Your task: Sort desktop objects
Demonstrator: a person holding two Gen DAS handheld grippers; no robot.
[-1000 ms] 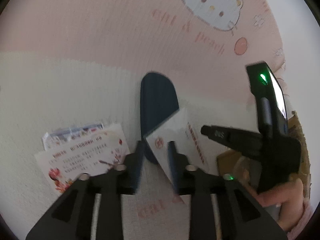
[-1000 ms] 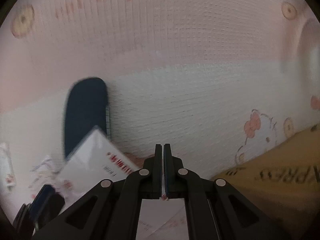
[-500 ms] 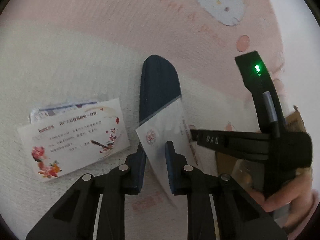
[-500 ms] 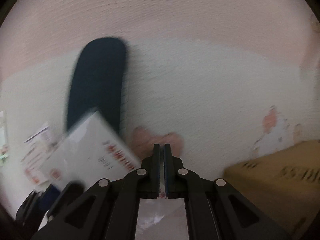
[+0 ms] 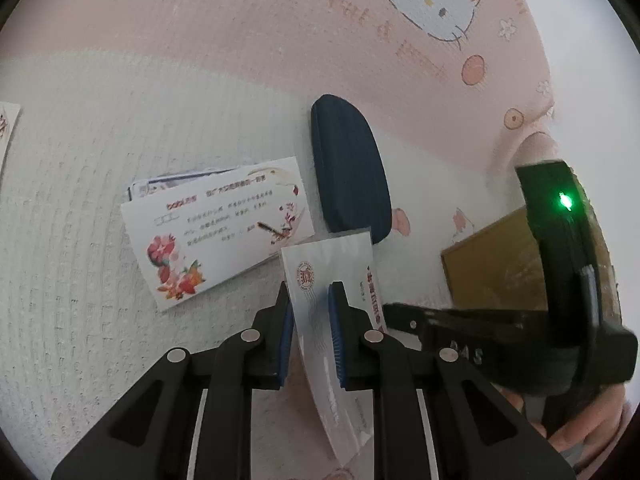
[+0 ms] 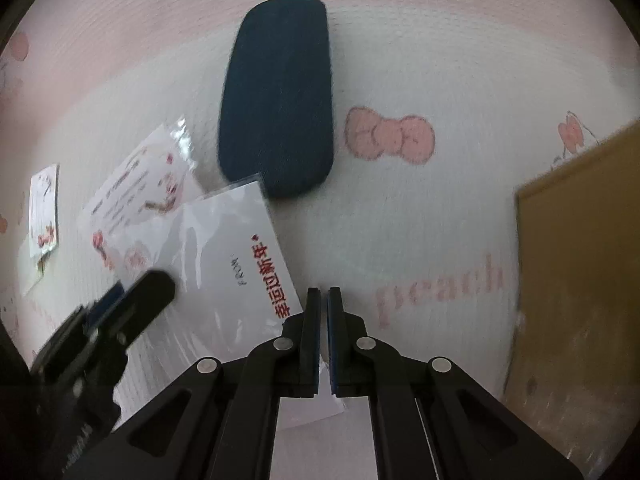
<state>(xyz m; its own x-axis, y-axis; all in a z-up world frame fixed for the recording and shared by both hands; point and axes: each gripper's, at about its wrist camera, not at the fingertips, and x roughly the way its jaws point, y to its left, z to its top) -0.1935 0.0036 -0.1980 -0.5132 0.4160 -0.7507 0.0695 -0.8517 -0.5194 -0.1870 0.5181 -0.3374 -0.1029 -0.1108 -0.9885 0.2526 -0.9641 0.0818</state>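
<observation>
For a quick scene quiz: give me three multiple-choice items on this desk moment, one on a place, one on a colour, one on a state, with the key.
1. Where does the cardboard box lie relative to the glasses case?
A. to its right
B. on top of it
C. to its left

2. What colour is the glasses case?
A. yellow
B. dark blue
C. red

3. What is the left gripper doing?
A. hanging open over bare mat
B. gripping the sleeved white card
C. holding the case

Key: 1 A, the box sits at the right edge in both views. 2 B, its shell is dark blue. 3 B, the card stands pinched between its blue pads.
</observation>
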